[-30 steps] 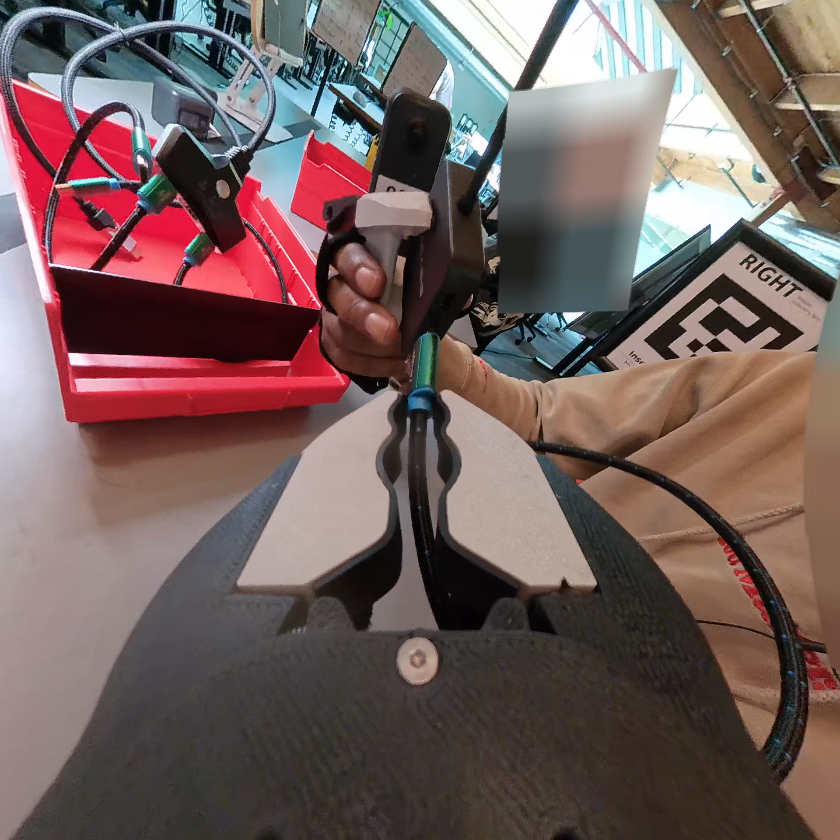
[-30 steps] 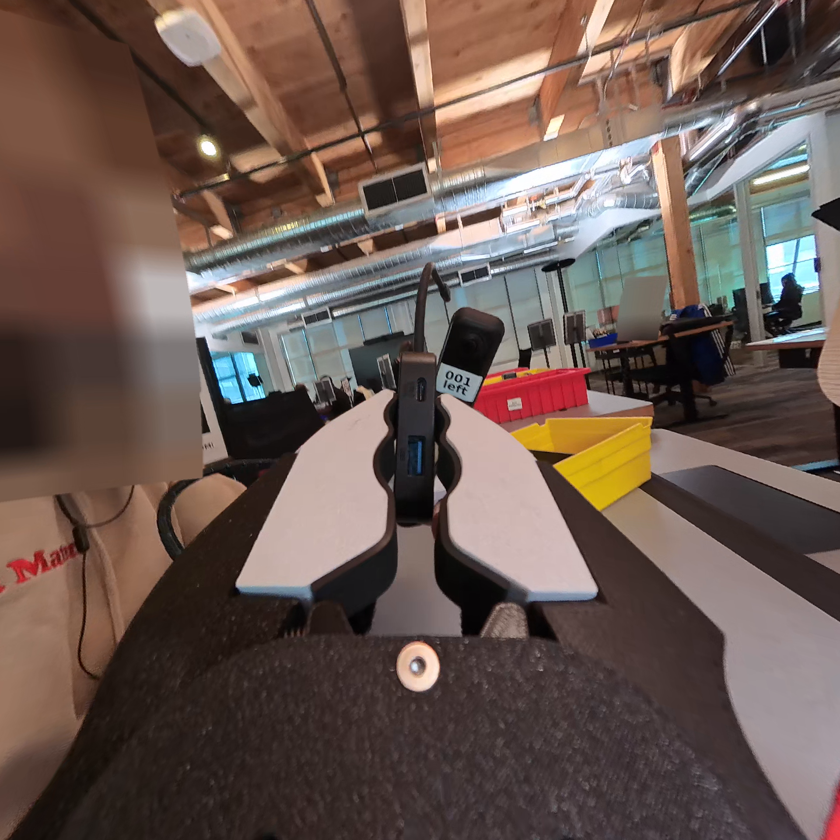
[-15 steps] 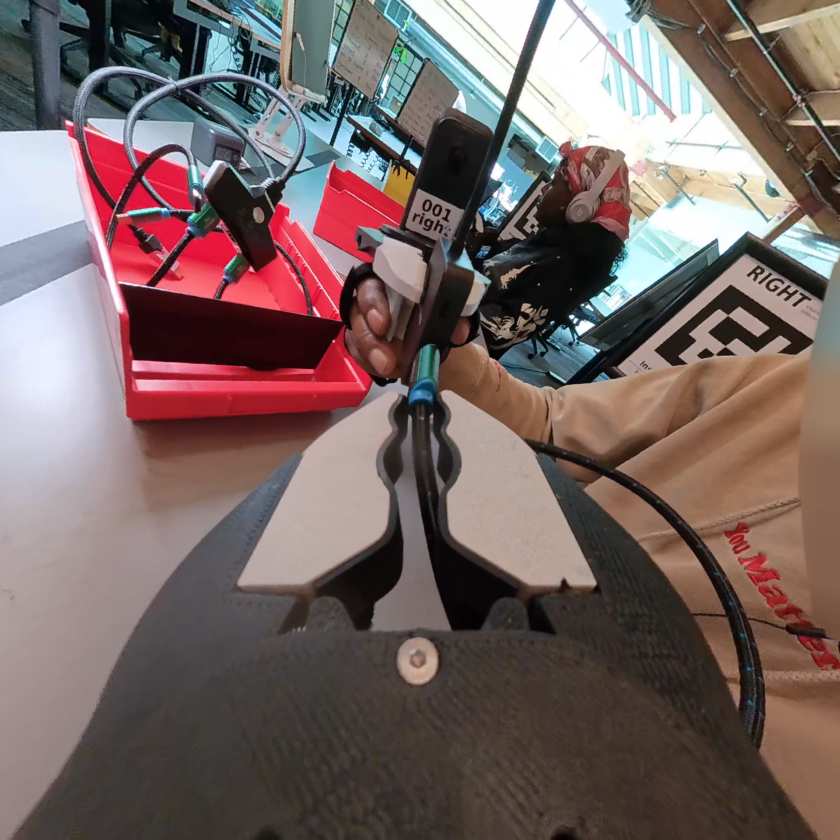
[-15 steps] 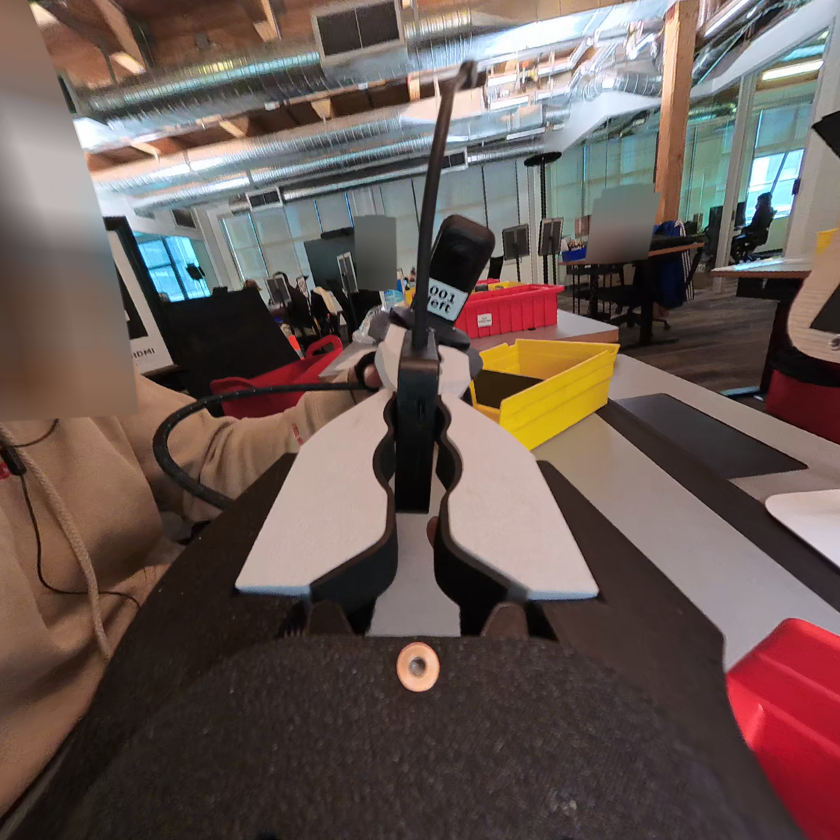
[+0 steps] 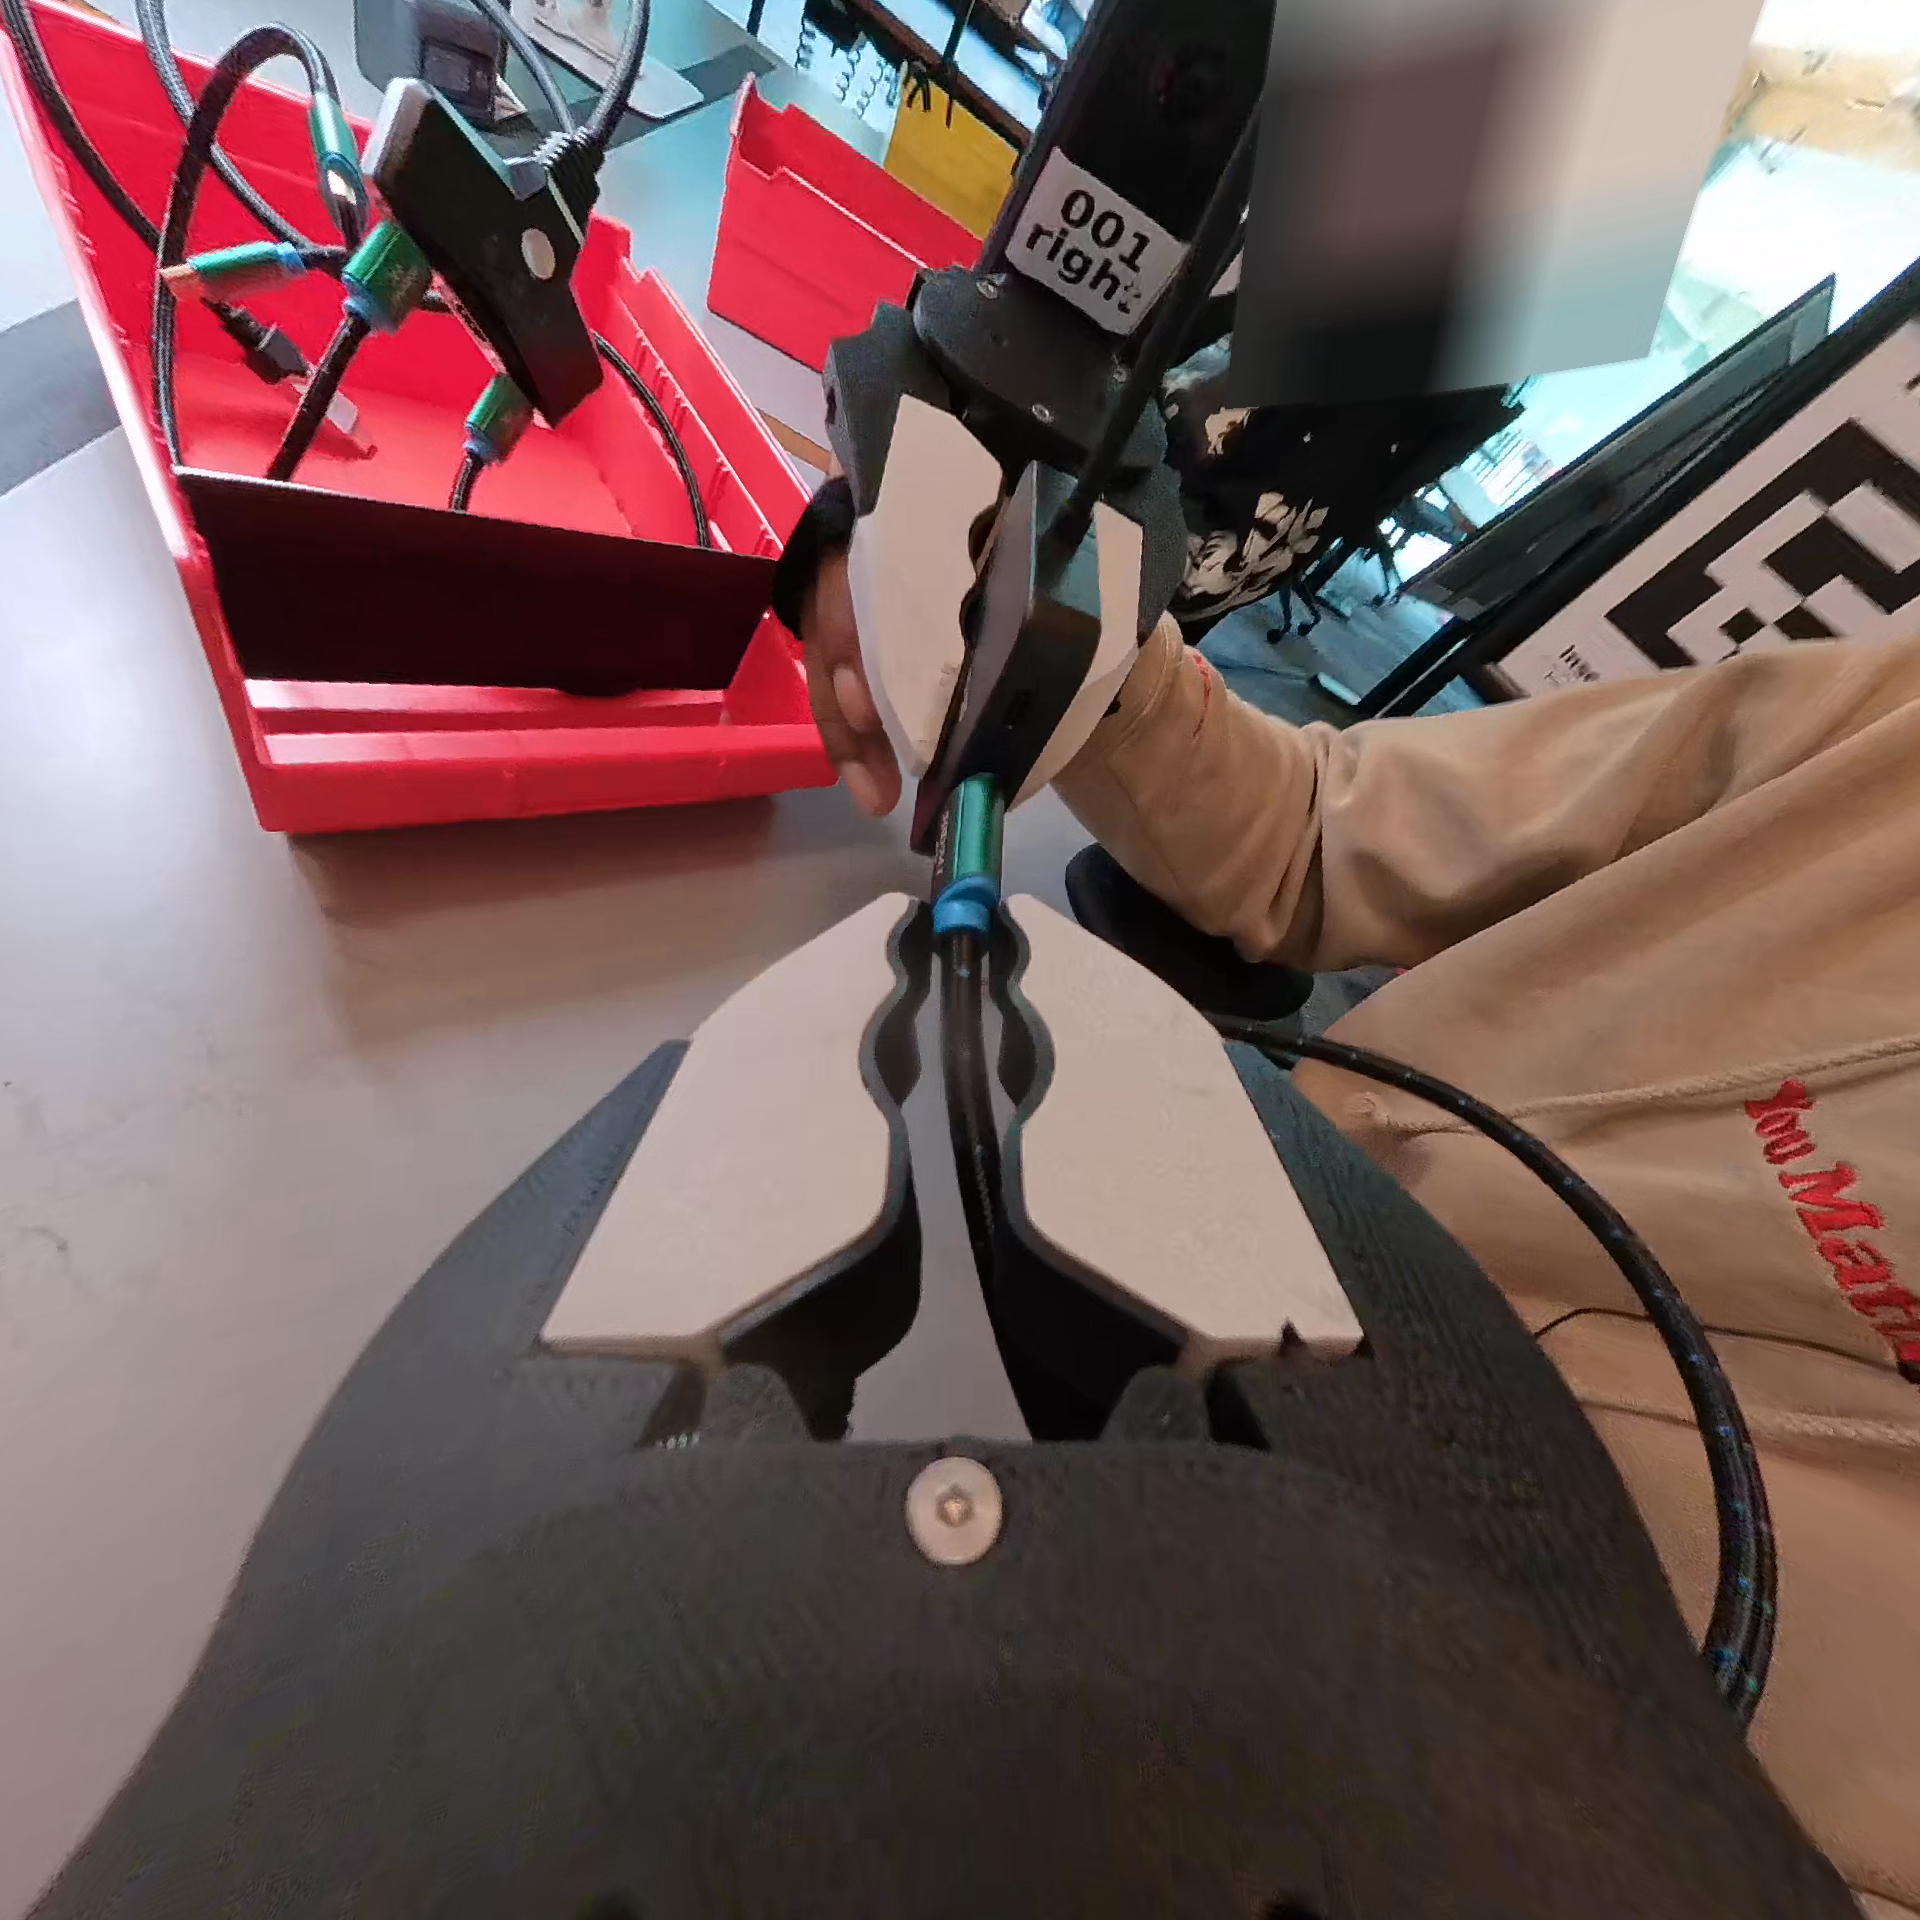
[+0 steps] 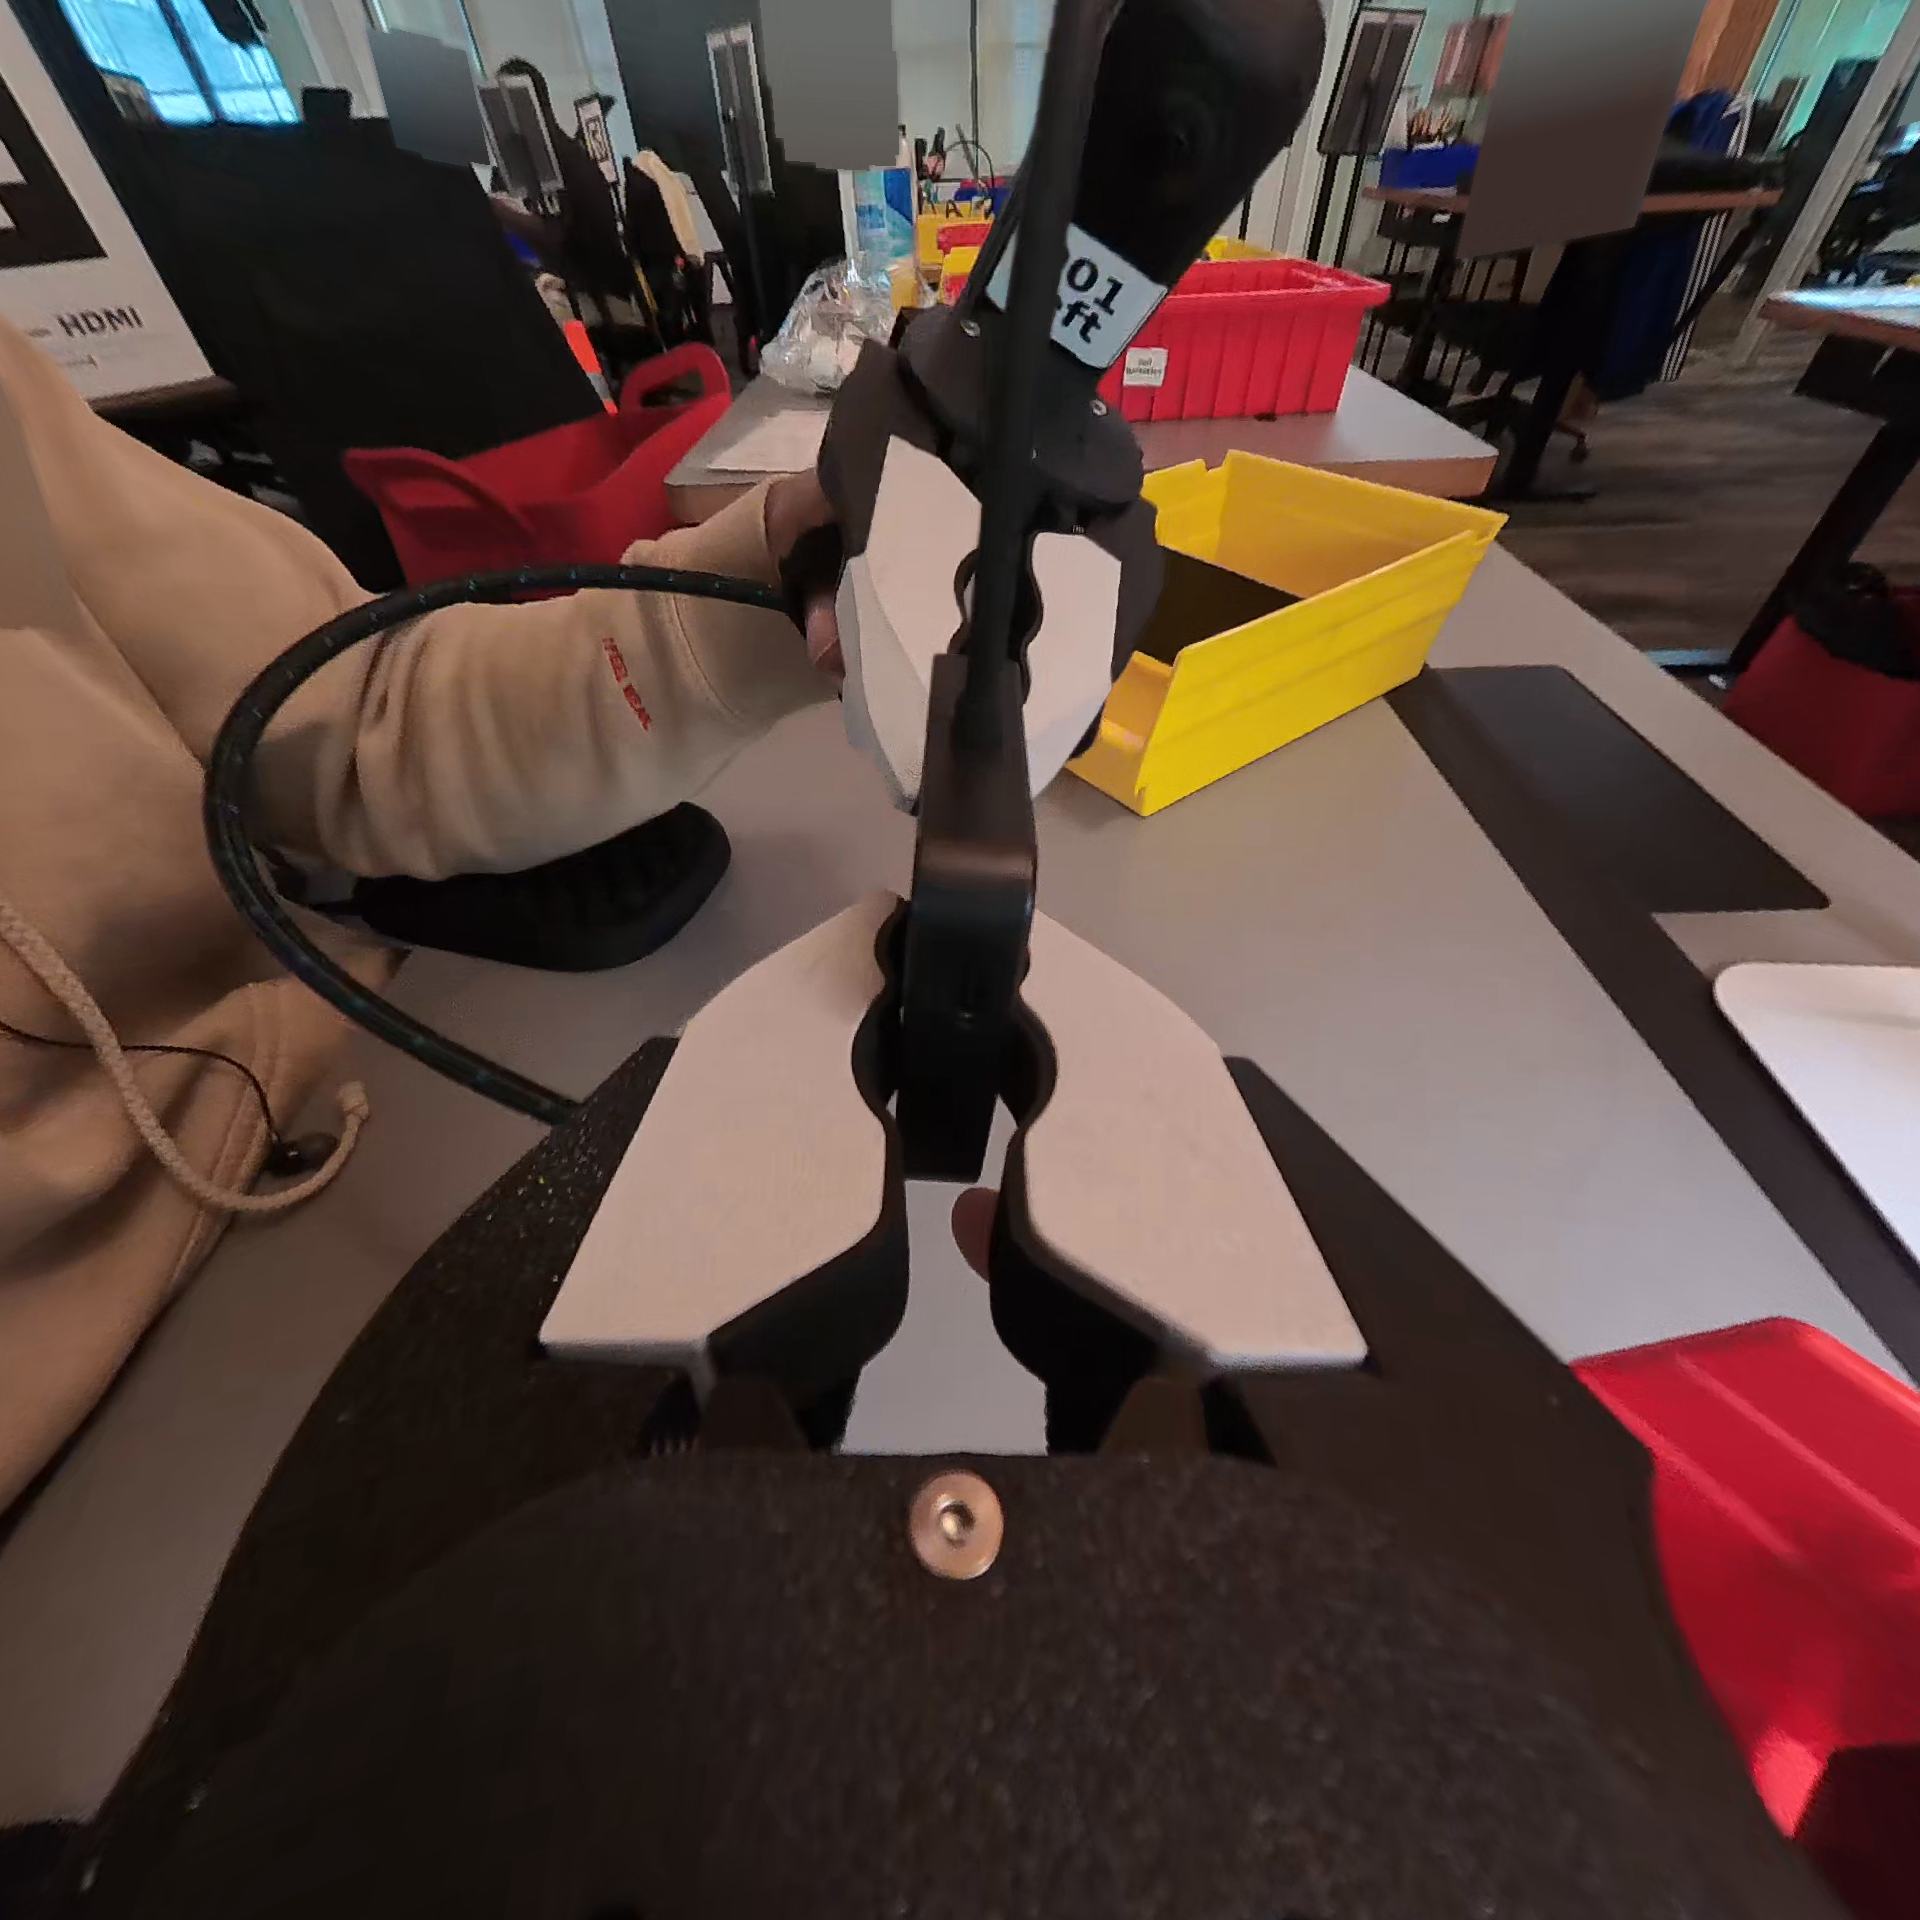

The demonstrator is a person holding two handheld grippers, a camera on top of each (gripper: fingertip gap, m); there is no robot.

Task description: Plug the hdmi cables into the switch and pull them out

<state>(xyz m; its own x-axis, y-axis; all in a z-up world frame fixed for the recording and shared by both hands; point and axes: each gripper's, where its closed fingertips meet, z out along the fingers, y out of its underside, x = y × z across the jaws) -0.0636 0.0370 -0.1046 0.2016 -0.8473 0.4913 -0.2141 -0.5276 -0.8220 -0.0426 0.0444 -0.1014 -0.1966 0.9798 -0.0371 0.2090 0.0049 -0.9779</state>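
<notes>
Sticker (image 5: 1089,258): white, printed, on the black camera (image 5: 1153,94).
Signboard (image 5: 1756,582): we see black lettering.
Sweatshirt (image 5: 1558,831): red lettering.

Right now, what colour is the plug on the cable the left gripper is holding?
The plug is shiny green with a blue ring; the left wrist view shows it best.

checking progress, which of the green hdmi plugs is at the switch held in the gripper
The green plug on the cable clamped in the left gripper, meeting the switch held by the right gripper. The other green plugs lie in the red bin.

The switch's (image 5: 1013,665) port is hidden behind the green plug (image 5: 971,831). At 10 o'clock, the red bin (image 5: 499,748) is cut off by the edge.
</notes>
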